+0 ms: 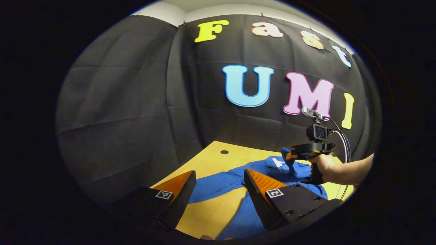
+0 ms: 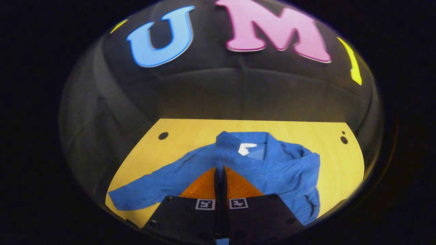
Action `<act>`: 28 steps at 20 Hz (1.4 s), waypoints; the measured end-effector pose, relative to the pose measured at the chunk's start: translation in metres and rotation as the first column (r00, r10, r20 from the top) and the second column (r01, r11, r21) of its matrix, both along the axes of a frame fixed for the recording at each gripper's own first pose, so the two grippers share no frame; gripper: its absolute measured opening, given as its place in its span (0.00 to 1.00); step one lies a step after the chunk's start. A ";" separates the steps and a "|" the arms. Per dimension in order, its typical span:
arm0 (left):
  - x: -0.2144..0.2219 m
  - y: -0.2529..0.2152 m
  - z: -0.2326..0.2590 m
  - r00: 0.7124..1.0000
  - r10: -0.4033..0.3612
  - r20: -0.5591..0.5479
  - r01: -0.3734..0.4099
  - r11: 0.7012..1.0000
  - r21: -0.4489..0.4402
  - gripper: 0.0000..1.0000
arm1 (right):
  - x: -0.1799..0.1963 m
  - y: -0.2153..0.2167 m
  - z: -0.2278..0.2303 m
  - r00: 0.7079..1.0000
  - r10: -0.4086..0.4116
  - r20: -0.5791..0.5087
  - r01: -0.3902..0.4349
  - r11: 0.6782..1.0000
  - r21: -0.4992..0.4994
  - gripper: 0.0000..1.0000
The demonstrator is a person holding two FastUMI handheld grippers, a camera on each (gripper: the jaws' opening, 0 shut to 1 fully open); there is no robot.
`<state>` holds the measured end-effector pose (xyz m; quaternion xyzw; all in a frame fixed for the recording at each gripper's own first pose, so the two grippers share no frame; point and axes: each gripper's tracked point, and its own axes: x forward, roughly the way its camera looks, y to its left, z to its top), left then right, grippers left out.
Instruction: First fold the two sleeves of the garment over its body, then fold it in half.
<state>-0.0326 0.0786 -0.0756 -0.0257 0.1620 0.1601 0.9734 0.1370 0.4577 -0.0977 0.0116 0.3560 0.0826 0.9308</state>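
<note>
A blue long-sleeved garment point(image 2: 289, 170) lies spread on the yellow wooden table point(image 2: 190, 136), its collar with a white label point(image 2: 247, 148) towards the wall. My right gripper point(image 2: 220, 169) is shut on one sleeve point(image 2: 226, 146), whose cuff stands up over the garment's body just ahead of the fingertips. The other sleeve point(image 2: 143, 194) lies stretched out flat to the left. In the left gripper view the garment point(image 1: 221, 185) shows past my left gripper point(image 1: 219, 182), which hangs open above the table with nothing between its fingers. Farther off, a hand point(image 1: 322, 165) holds the right gripper point(image 1: 289, 156) with blue cloth pinched in it.
The black cloth wall point(image 1: 136, 112) closes in the table at the back and left. Small round holes sit in the tabletop near its far corners point(image 2: 163, 135) point(image 2: 344, 139). A cable point(image 1: 342, 143) loops off the right gripper's handle. Bare wood point(image 1: 201, 211) shows between my left fingers.
</note>
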 end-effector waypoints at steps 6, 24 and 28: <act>-0.020 0.034 -0.014 0.990 0.135 -0.042 -0.135 0.991 0.002 0.82 | -0.026 0.067 -0.063 0.993 0.056 -0.108 -0.065 0.995 -0.082 0.77; -0.022 0.069 -0.120 0.869 0.249 -0.427 -0.352 0.918 -0.181 0.85 | -0.105 0.027 0.031 0.989 0.150 0.012 -0.149 0.987 -0.063 1.00; -0.017 0.070 -0.133 0.828 0.276 -0.488 -0.394 0.906 -0.157 0.85 | -0.135 0.001 0.064 0.985 0.166 0.044 -0.162 0.984 -0.079 0.96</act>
